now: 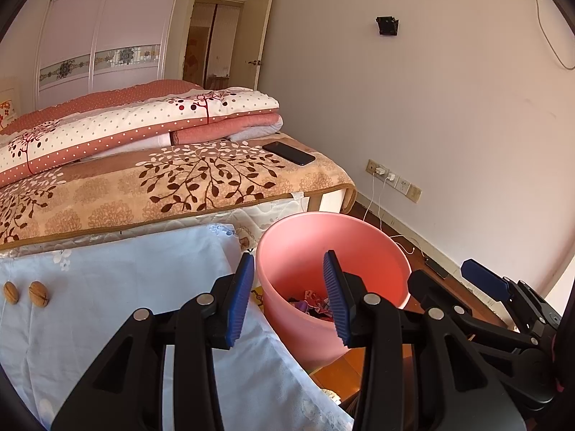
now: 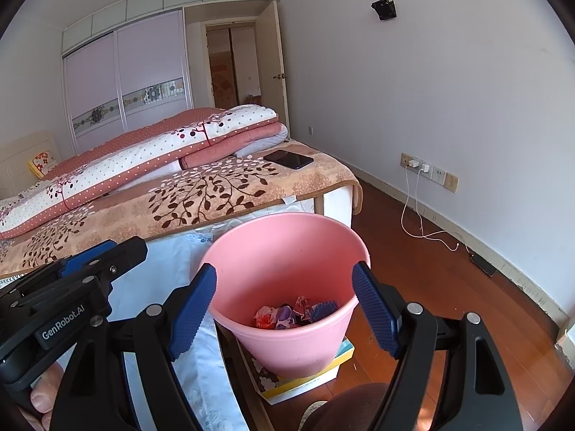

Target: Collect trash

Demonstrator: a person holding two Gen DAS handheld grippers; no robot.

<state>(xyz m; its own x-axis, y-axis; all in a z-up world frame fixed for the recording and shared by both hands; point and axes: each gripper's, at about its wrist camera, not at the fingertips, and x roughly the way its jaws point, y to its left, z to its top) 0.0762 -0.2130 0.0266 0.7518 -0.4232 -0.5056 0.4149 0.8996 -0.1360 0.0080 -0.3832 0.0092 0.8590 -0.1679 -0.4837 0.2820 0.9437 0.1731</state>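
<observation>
Two walnuts [image 1: 27,292] are seen at the far left on the pale blue cloth [image 1: 118,287], well apart from both claws; they are judged to be the remaining trash. Round shells could be squeezed out of the ribbed pads, or rolled off the cloth's edge. The left gripper [image 1: 289,305] is held moderately open and empty beside the pink bin [image 1: 359,237]. The bin is perched on a flat box [image 2: 305,377], so it could be tipped by a knock. The right gripper [image 2: 287,309] is spread wide, empty, over the bin. The crumpled wrappers [image 2: 287,314] inside are partly hidden, and the box's print is cut off.
</observation>
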